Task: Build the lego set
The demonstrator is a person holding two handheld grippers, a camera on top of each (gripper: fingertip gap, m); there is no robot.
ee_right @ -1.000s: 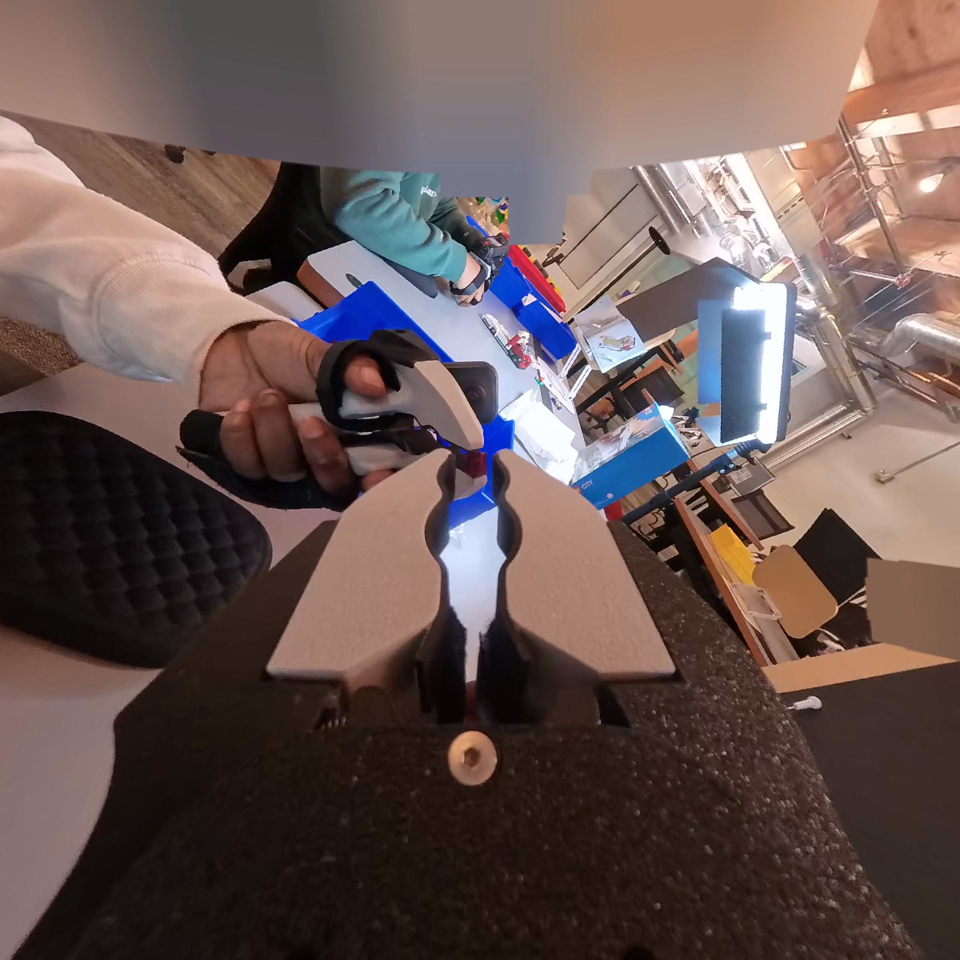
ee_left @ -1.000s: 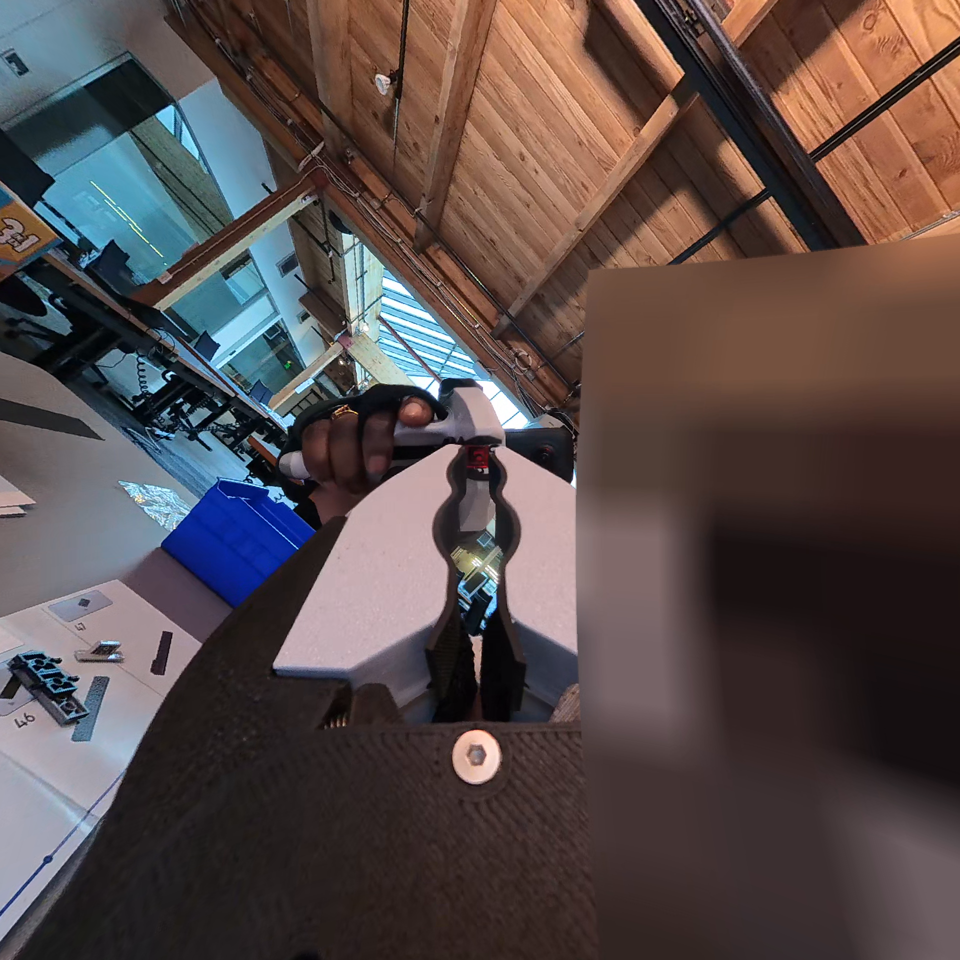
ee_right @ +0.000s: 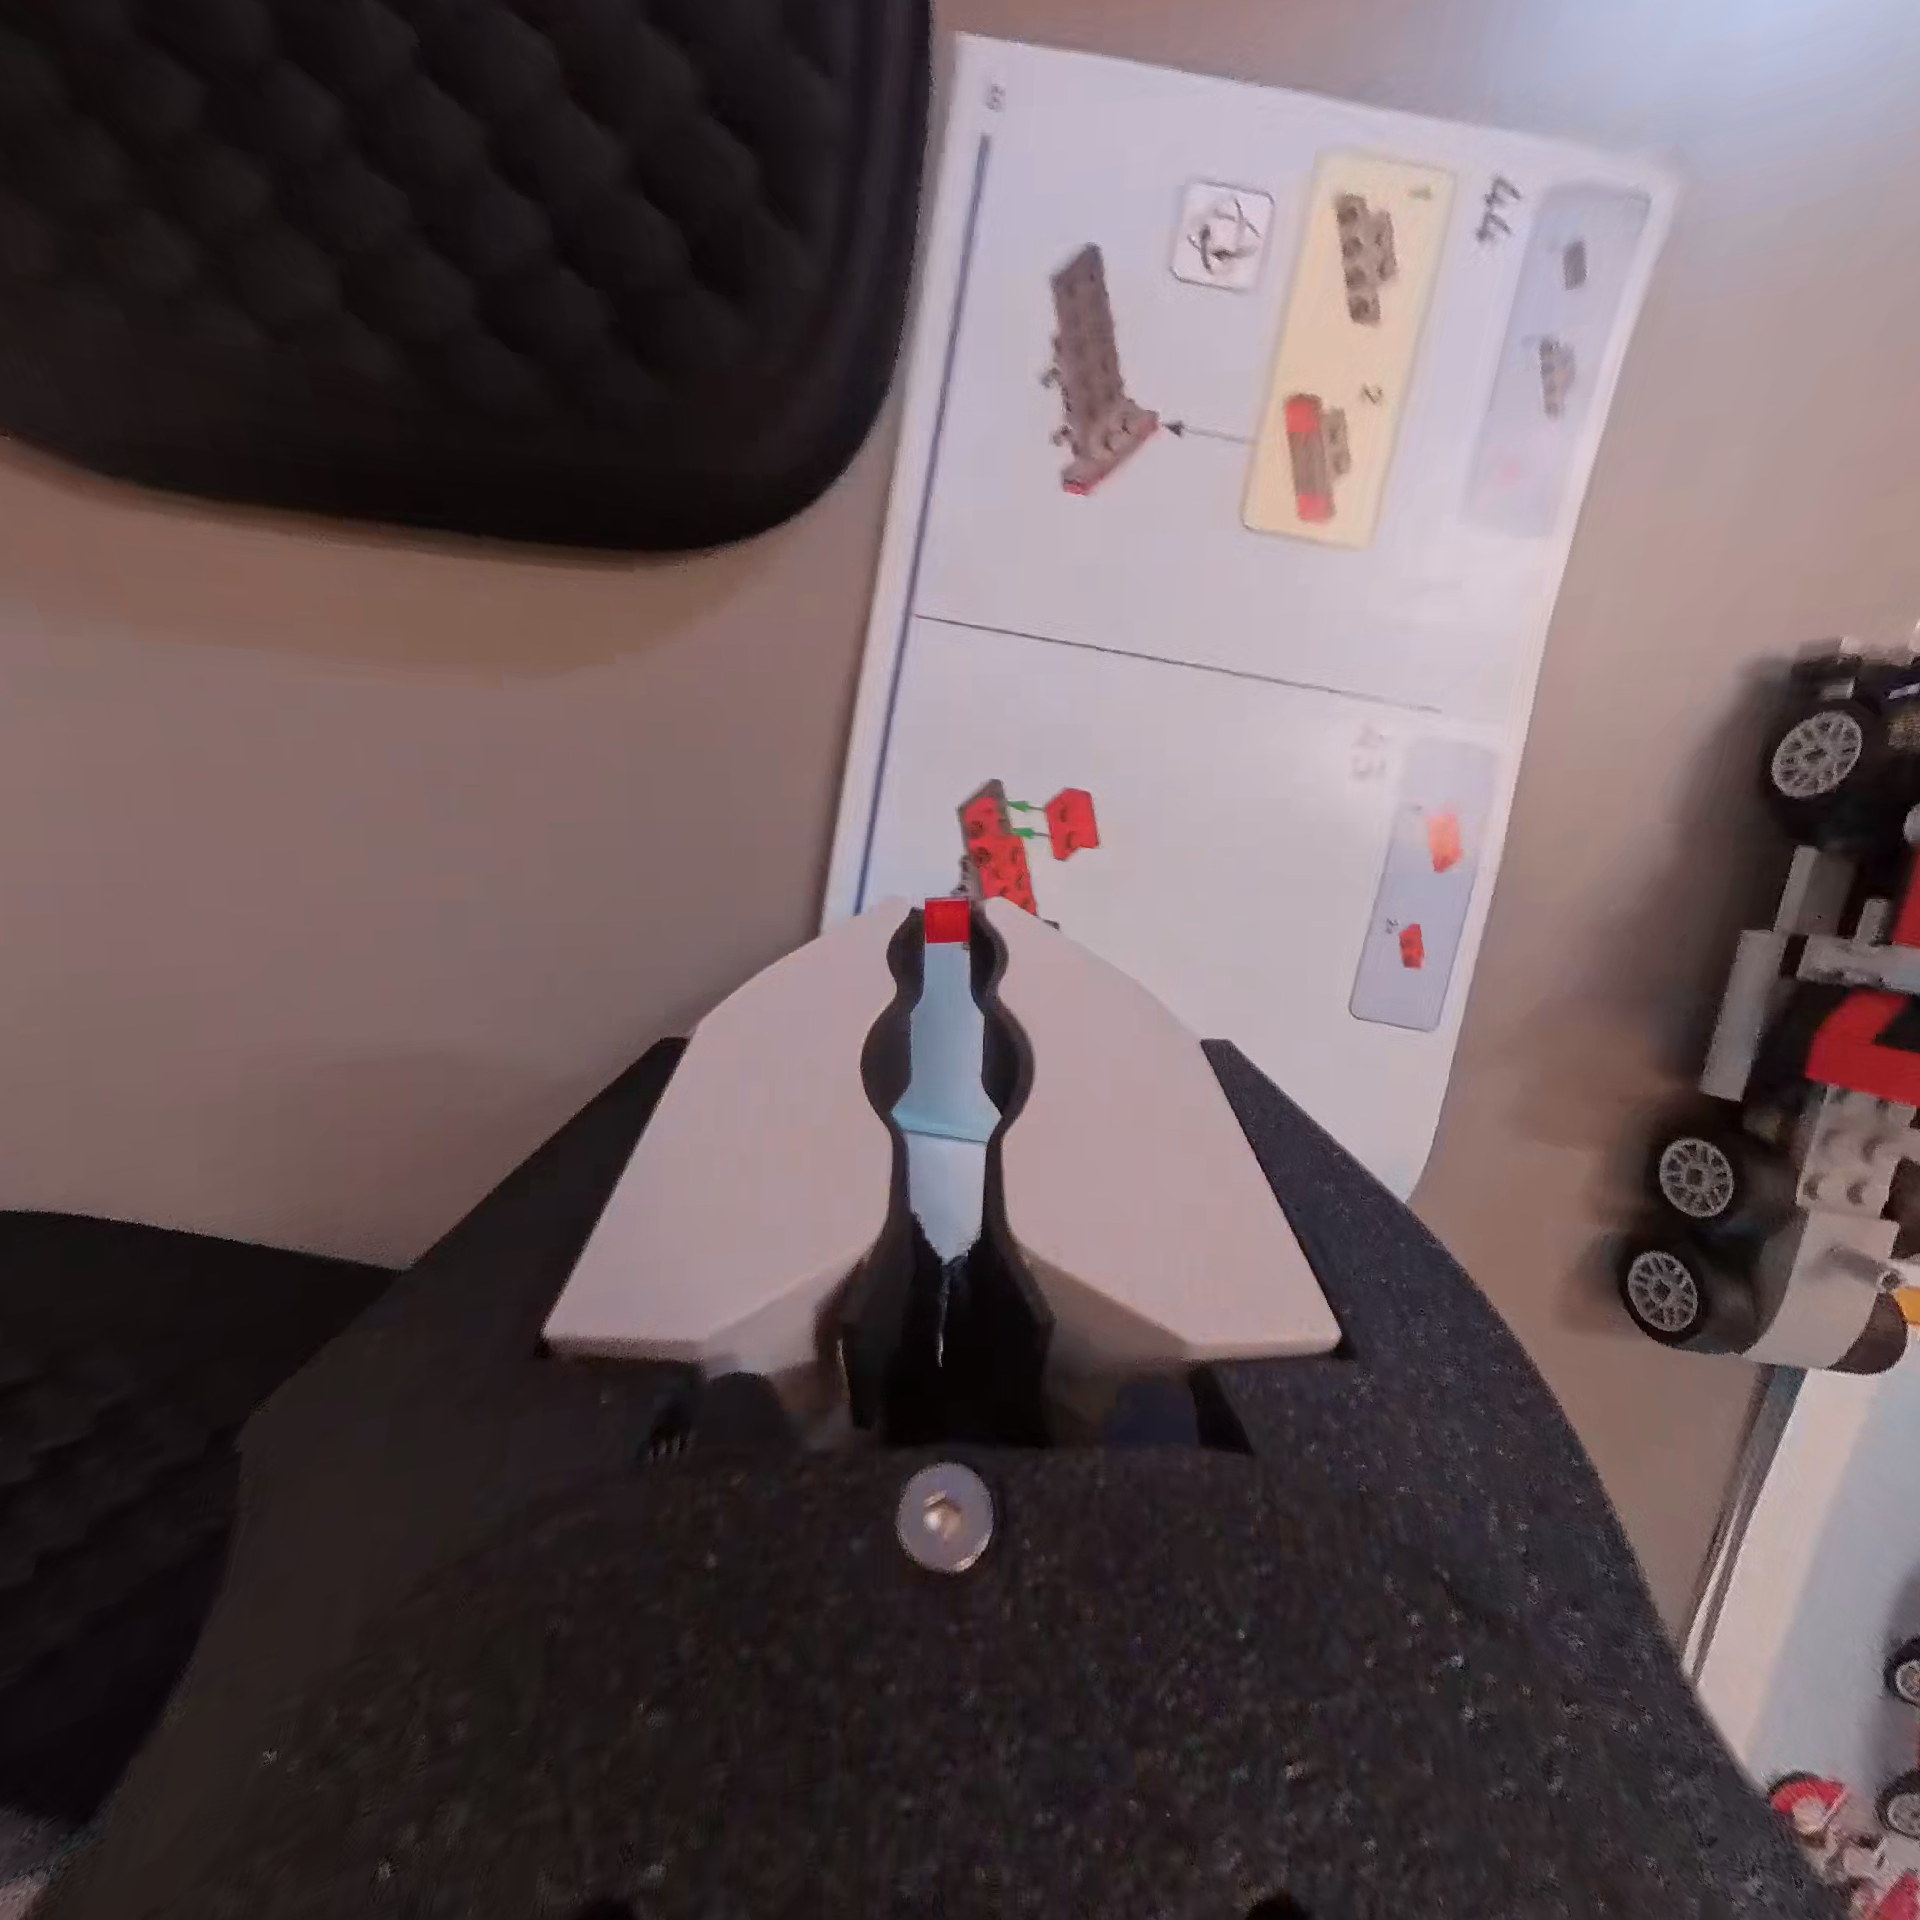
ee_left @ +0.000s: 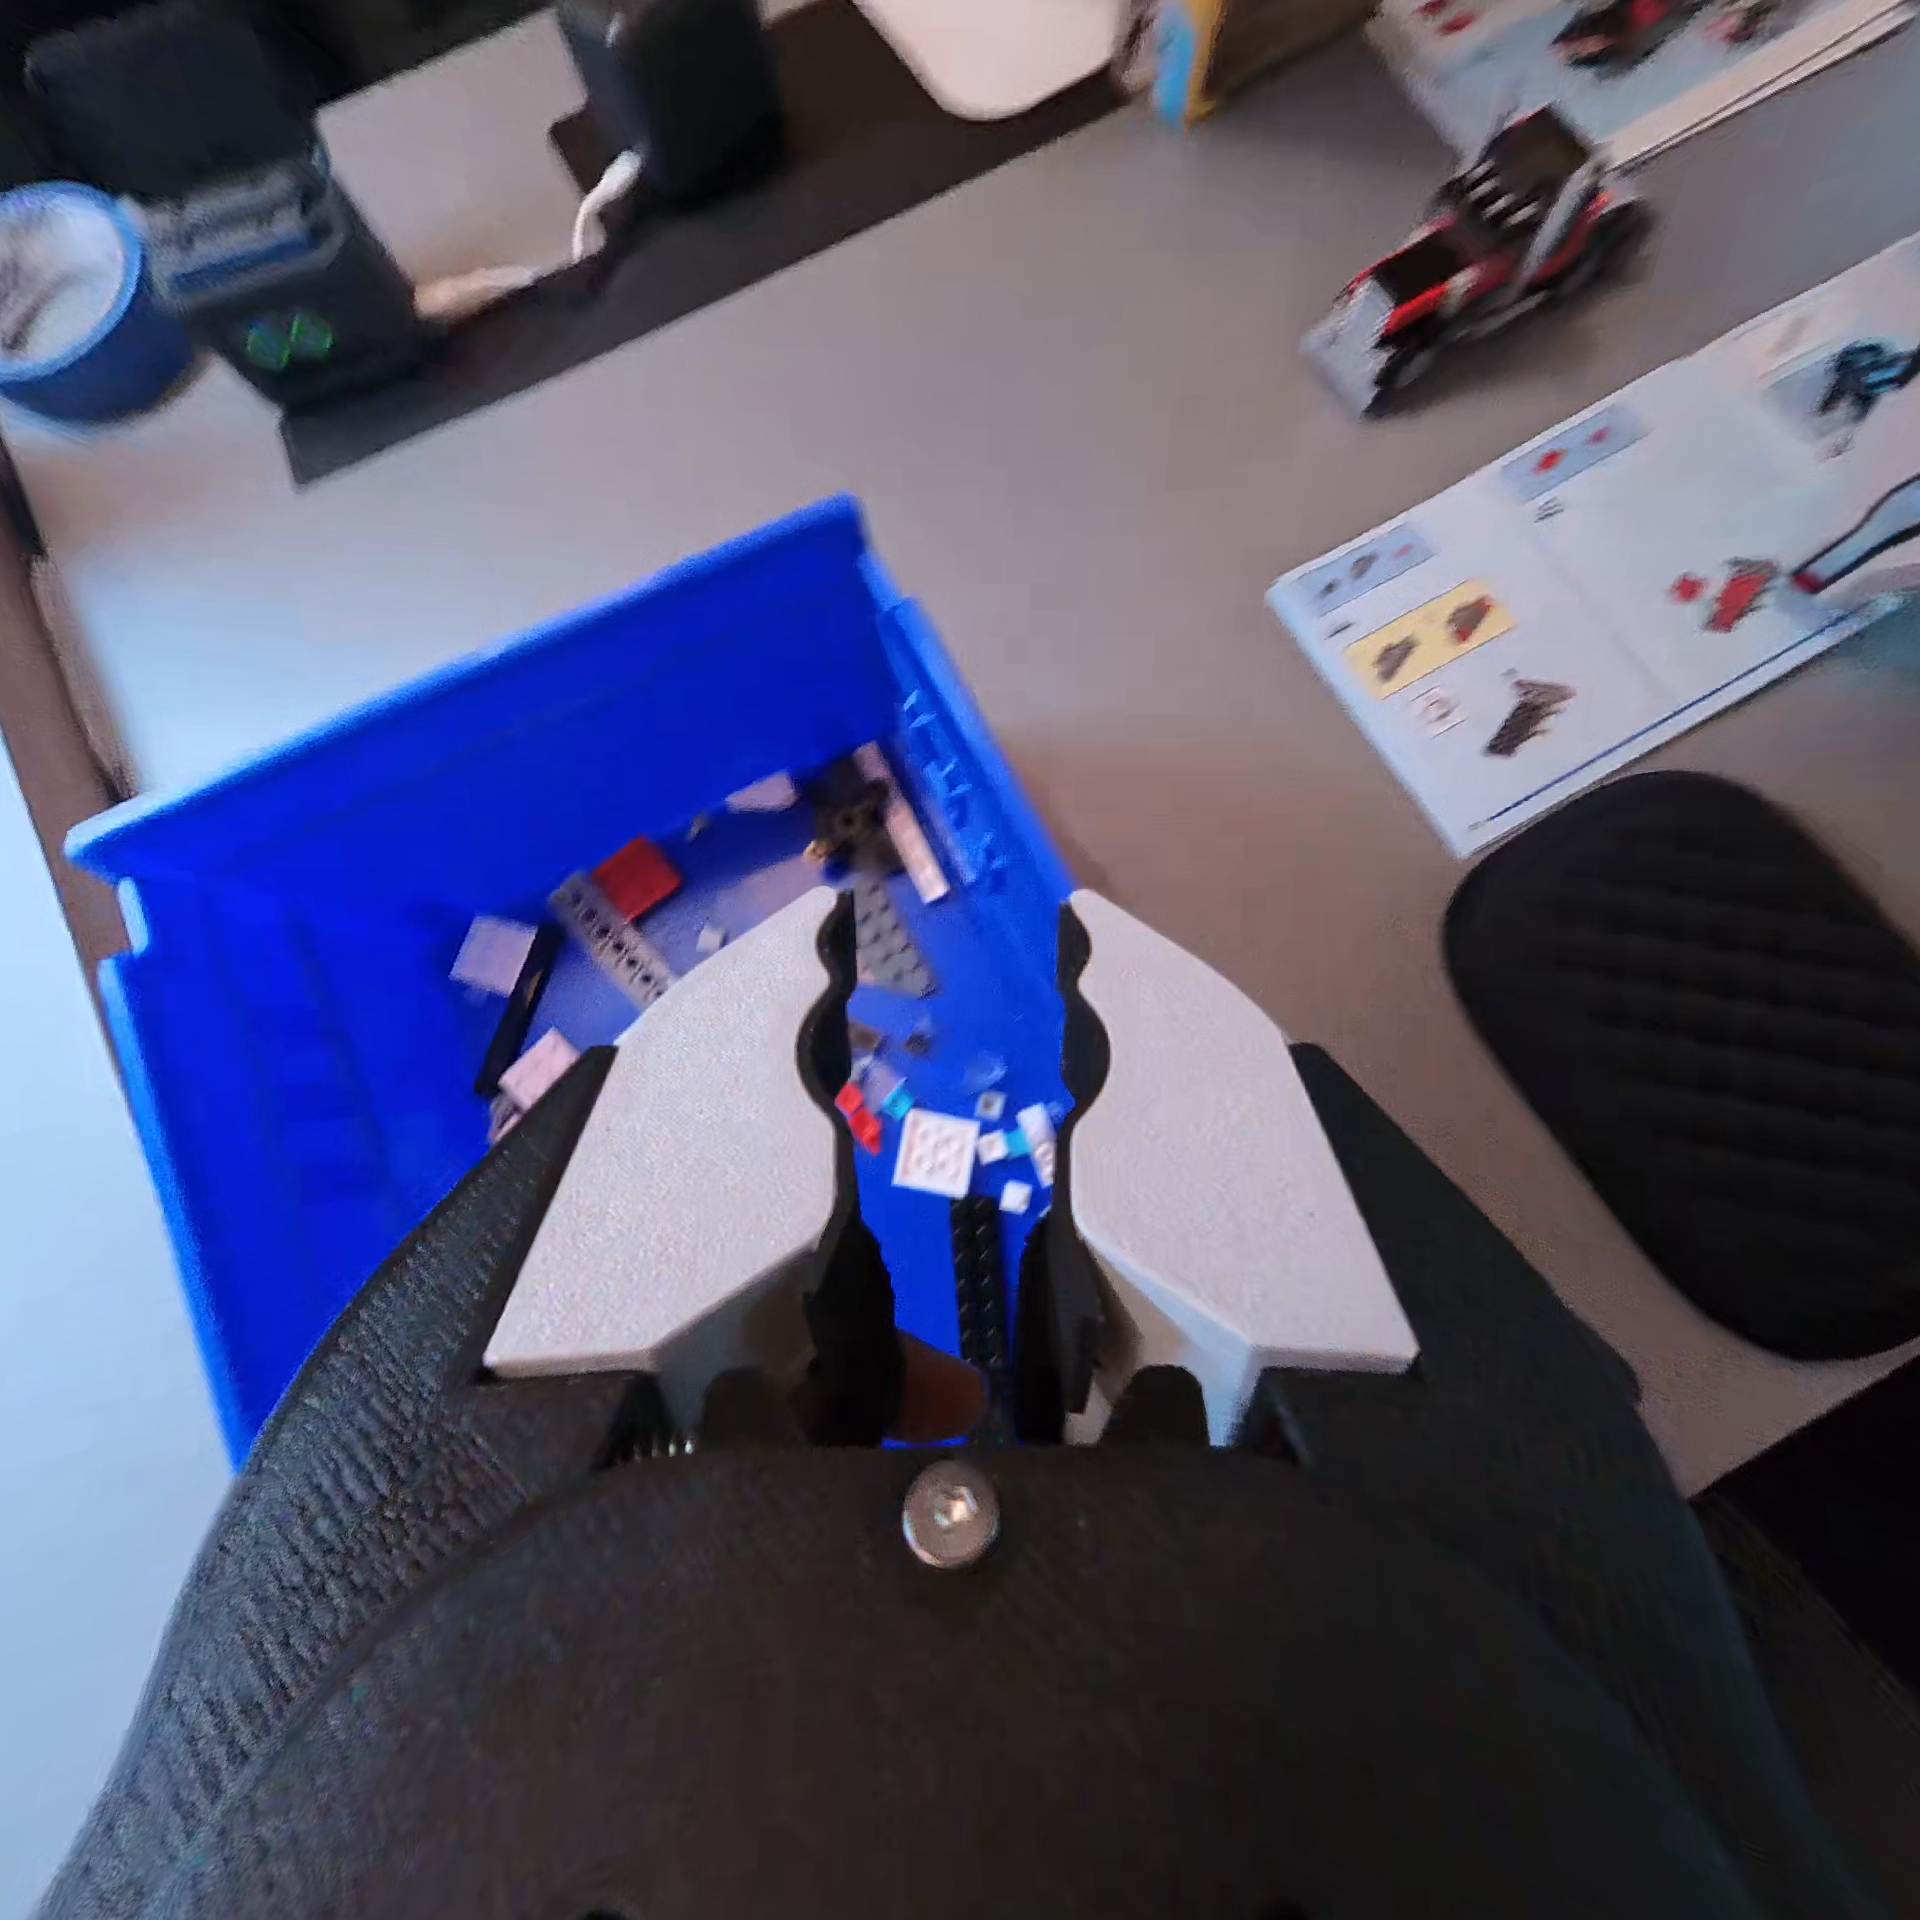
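My left gripper is open and empty, held above a blue bin of loose Lego pieces. In the bin lie a white plate, a red plate, a grey plate and several small bits. My right gripper is shut on a small red brick at its tips, above the open instruction booklet. The partly built black, red and grey Lego car stands right of the booklet. It also shows in the left wrist view, blurred.
A black padded mat lies right of the bin, near the booklet; it also shows in the right wrist view. A blue tape roll and a black box stand at the far left of the grey table. About 35 cm separates my left fingertips from my right. The right gripper is farther from the grey plate, some 35 cm, than the left, some 15 cm.
Both grippers have swung down from facing each other in the air to facing the table. The left one has opened and now hangs over the bin. The right one still grips the red brick.
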